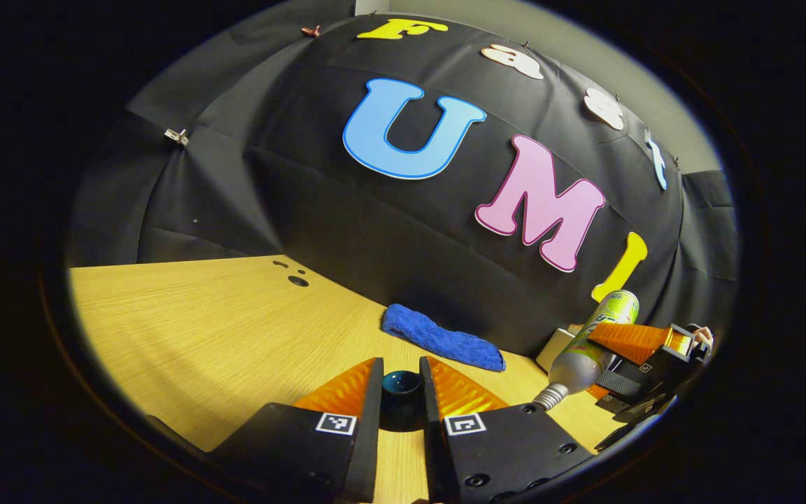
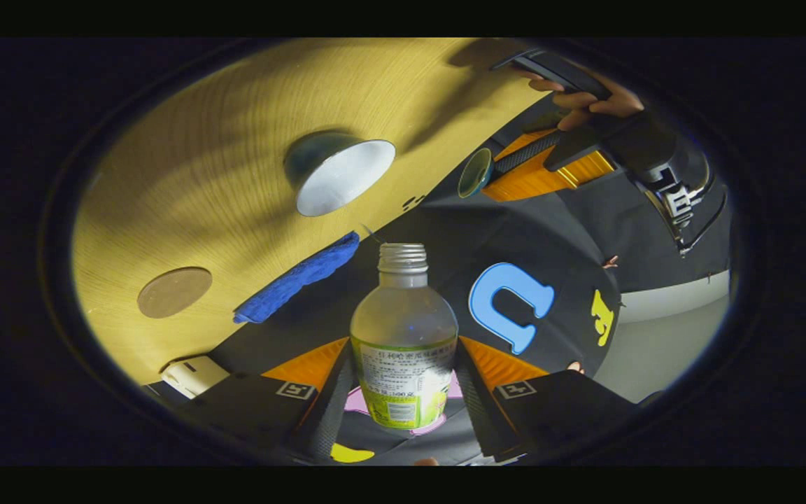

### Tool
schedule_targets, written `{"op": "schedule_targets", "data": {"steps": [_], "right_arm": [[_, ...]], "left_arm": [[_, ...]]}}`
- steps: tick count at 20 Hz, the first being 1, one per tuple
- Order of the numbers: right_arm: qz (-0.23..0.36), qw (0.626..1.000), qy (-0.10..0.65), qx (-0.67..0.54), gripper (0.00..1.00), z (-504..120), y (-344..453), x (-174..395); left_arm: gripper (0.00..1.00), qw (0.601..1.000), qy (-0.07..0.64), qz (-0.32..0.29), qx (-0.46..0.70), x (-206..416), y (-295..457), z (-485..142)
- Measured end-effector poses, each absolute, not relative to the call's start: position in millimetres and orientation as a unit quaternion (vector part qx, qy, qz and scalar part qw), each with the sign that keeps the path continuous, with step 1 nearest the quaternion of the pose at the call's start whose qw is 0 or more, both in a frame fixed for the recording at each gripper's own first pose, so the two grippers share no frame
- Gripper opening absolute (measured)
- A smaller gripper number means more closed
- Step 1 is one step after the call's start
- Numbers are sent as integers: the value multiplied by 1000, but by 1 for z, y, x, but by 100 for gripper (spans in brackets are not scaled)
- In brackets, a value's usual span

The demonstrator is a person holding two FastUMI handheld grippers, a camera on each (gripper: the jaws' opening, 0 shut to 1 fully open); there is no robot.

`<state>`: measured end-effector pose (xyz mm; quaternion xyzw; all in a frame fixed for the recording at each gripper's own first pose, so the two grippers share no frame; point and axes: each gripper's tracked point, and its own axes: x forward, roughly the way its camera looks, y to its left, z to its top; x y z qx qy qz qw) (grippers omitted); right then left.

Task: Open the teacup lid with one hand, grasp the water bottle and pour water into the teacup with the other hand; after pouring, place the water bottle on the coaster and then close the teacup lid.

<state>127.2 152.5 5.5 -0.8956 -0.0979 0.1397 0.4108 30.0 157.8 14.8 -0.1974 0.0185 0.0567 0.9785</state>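
My left gripper point(image 1: 401, 372) is shut on the dark blue teacup lid point(image 1: 401, 390), held above the wooden table point(image 1: 200, 336). In the right gripper view that lid point(image 2: 476, 172) hangs in the left gripper point(image 2: 495, 168), off to one side of the uncovered teacup point(image 2: 343, 175), whose inside is white. My right gripper point(image 2: 403, 353) is shut on the uncapped water bottle point(image 2: 403, 336) at its green label. The view is rolled over, and the bottle's mouth points toward the table's back edge, short of the cup. In the left gripper view the bottle point(image 1: 588, 343) tilts neck-down in the right gripper point(image 1: 602, 360). I see no water stream.
A round brown coaster point(image 2: 174, 292) lies on the table away from the cup. A folded blue cloth point(image 1: 441, 339) rests against the booth wall, with a small white box point(image 1: 553, 348) beside it. A hand point(image 2: 592, 101) holds the left gripper.
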Motion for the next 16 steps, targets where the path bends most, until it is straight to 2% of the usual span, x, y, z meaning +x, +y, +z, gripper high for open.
{"op": "schedule_targets", "data": {"steps": [3,5,7,10,16], "right_arm": [[140,417,-96,-893,78,4,152,127],[151,454,-70,-875,78,-10,145,126],[178,523,-26,-833,78,-41,133,117],[205,648,36,-733,78,-74,130,105],[219,868,128,-428,77,-73,139,106]], "left_arm": [[31,978,21,56,-199,31,158,13],[32,978,22,56,-200,31,157,13],[31,978,22,57,-201,31,158,13],[31,977,26,59,-202,33,159,9],[31,979,33,68,-191,33,162,5]]}}
